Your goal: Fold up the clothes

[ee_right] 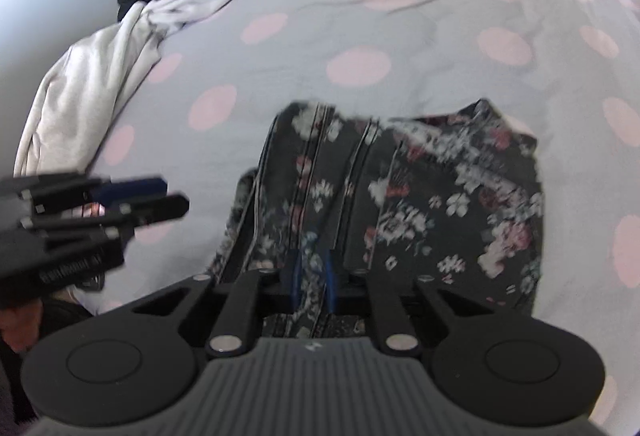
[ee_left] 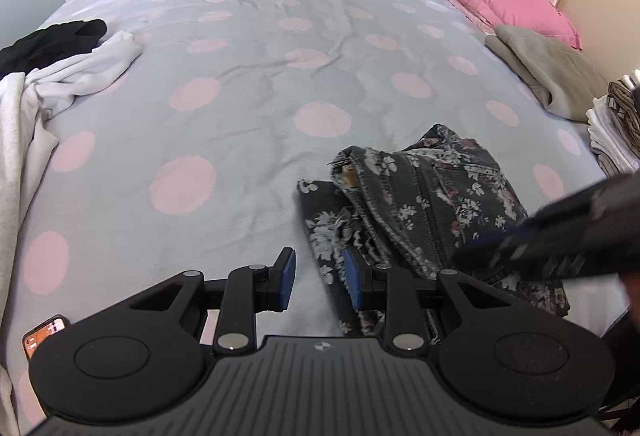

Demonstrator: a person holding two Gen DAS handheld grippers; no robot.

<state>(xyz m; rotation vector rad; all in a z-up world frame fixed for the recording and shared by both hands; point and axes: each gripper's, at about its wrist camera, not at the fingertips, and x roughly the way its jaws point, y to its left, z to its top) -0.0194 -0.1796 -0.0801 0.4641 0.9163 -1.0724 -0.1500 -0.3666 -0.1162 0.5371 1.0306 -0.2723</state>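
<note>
Spotted bedspread (ee_left: 248,108), floral jeans (ee_left: 432,196) half-folded at near edge. Right gripper (ee_right: 312,276) pinching jeans fabric; left gripper (ee_left: 320,276) parted, empty, beside jeans. Fold under way; next move likely needs carrying gripped edge across. White top (ee_left: 60,84), black garment (ee_left: 52,40) wait far left.

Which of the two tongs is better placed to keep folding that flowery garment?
The right tongs, probably: they sit over the flowery garment, blue pads close around a fold. The left tongs stand at its edge with only bedspread between them.
</note>
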